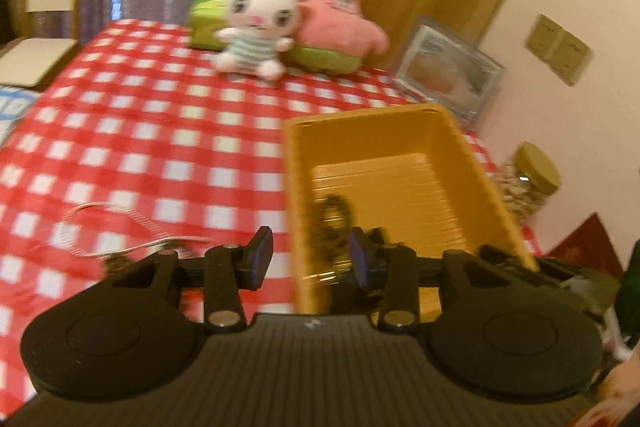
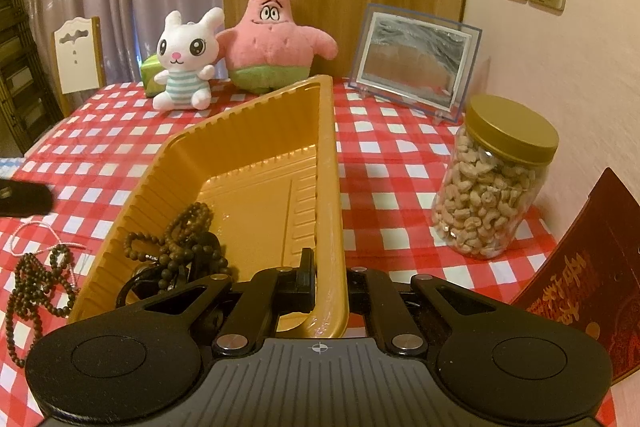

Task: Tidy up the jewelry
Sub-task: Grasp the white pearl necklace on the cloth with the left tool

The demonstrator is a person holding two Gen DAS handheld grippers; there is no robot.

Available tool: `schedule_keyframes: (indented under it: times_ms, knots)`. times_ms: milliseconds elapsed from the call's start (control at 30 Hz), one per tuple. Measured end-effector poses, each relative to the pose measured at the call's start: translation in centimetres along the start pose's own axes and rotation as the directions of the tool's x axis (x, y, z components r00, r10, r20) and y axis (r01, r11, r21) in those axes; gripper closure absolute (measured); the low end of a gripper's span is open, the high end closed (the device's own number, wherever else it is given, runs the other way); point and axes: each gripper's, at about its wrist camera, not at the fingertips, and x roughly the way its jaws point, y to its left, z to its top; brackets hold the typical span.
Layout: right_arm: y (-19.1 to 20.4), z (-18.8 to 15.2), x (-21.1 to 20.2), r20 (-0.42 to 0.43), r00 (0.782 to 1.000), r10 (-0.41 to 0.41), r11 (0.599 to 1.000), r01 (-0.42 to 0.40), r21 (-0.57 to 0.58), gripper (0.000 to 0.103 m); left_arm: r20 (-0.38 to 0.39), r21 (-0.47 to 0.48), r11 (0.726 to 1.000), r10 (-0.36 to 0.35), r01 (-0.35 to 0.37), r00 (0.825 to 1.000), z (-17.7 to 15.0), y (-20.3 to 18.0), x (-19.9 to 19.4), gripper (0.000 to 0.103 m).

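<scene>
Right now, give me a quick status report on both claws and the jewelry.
Right claw shut on gold tray wall. Left claw open, empty, over tray edge. Dark beads in tray; bead string on tablecloth. Nothing blocking.

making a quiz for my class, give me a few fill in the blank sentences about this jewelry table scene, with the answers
1. The right gripper is shut on the rim of the gold ____.
2. The lidded jar holds ____.
3. The tablecloth is checked red and ____.
4. A dark bead necklace lies on the cloth, ____ the tray.

Answers: tray; cashews; white; outside
</scene>
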Motion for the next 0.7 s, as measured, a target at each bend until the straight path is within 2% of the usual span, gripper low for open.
schedule_keyframes:
  times_ms: [133,333,567,700]
  knots:
    - [-0.1,-0.1,0.0,-0.003,1.0,0.0,1.0,0.0,-0.001,0.098,0.0,-0.034,0.996,0.085,-0.085,0.996,-0.6,3.5,-1.6,0.065]
    - [-0.3,-0.3,0.2,-0.012,1.0,0.0,1.0,0.0,0.007,0.098,-0.006,-0.056,0.977,0.206,-0.206,0.979,-1.5,8.2,-3.4,0.065]
    - [-0.1,-0.1,0.4,-0.011,1.0,-0.012,1.0,0.012,0.011,0.099,-0.001,0.004,0.97,0.242,-0.242,0.97,-2.5,10.4,-3.3,0.066]
    - [0.1,0.0,0.4,-0.007,1.0,-0.018,1.0,0.018,0.008,0.099,-0.008,0.056,0.972,0.231,-0.23,0.973,-2.6,10.4,-2.1,0.066]
